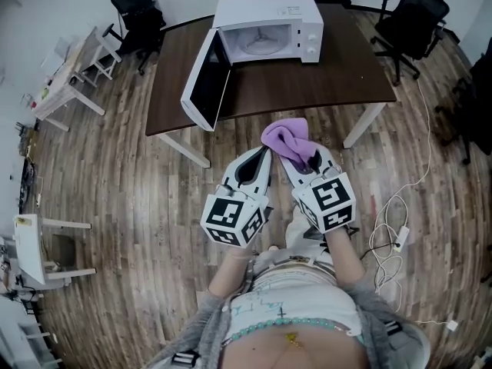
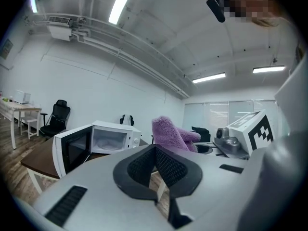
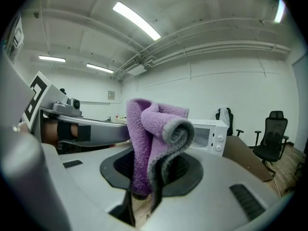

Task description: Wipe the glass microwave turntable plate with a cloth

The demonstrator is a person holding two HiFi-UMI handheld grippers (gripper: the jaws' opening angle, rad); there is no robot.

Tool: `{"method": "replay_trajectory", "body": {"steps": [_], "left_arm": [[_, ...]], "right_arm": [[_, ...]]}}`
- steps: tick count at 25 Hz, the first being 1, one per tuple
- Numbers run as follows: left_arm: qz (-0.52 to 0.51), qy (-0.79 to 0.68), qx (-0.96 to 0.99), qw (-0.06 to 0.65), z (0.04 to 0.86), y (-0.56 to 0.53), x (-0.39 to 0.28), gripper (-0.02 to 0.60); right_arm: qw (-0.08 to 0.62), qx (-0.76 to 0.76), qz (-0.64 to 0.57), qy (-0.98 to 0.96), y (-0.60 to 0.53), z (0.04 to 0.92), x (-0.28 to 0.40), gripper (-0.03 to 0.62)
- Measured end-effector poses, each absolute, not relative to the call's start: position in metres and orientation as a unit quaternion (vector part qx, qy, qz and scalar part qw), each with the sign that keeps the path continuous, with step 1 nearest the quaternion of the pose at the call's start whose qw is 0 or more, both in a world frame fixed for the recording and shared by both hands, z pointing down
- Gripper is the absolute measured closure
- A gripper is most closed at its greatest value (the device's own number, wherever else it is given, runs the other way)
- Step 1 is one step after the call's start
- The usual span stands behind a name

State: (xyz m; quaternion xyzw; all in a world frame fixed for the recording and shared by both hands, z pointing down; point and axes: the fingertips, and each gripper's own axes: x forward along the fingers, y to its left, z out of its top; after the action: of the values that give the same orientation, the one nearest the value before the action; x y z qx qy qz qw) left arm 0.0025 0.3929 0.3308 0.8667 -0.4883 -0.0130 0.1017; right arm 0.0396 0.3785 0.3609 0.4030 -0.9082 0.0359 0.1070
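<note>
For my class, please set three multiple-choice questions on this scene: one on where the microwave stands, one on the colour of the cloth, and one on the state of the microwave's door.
1. Where does the microwave stand?
A. on the floor
B. on the dark table
C. on a chair

2. What colour is the cloth gripped by the right gripper?
A. purple
B. yellow
C. white

3. How is the microwave's door?
A. shut
B. taken off
C. swung open

Answers:
1 B: the head view shows it resting on the tabletop near the far edge.
2 A: the cloth looks purple in all three views.
3 C: the door stands out to one side and the inside of the oven shows.
</note>
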Motion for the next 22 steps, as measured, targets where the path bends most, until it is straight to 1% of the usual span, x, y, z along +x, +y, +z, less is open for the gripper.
{"method": "replay_trajectory", "body": {"steps": [8, 12, 17, 22], "left_arm": [[-0.013, -0.526, 0.845, 0.101, 0.322, 0.333, 0.01, 0.571], [-0.016, -0.536, 0.838, 0.099, 0.318, 0.306, 0.021, 0.571], [-0.018, -0.547, 0.832, 0.092, 0.317, 0.287, 0.037, 0.571], [-0.013, -0.552, 0.828, 0.101, 0.324, 0.276, 0.043, 0.571]], "right_arm": [[0.114, 0.353, 0.026, -0.928, 0.318, 0.352, 0.042, 0.48], [0.114, 0.342, 0.019, -0.933, 0.291, 0.348, 0.054, 0.48], [0.108, 0.342, 0.017, -0.933, 0.267, 0.345, 0.075, 0.48], [0.109, 0.34, 0.023, -0.934, 0.254, 0.35, 0.083, 0.48]]}}
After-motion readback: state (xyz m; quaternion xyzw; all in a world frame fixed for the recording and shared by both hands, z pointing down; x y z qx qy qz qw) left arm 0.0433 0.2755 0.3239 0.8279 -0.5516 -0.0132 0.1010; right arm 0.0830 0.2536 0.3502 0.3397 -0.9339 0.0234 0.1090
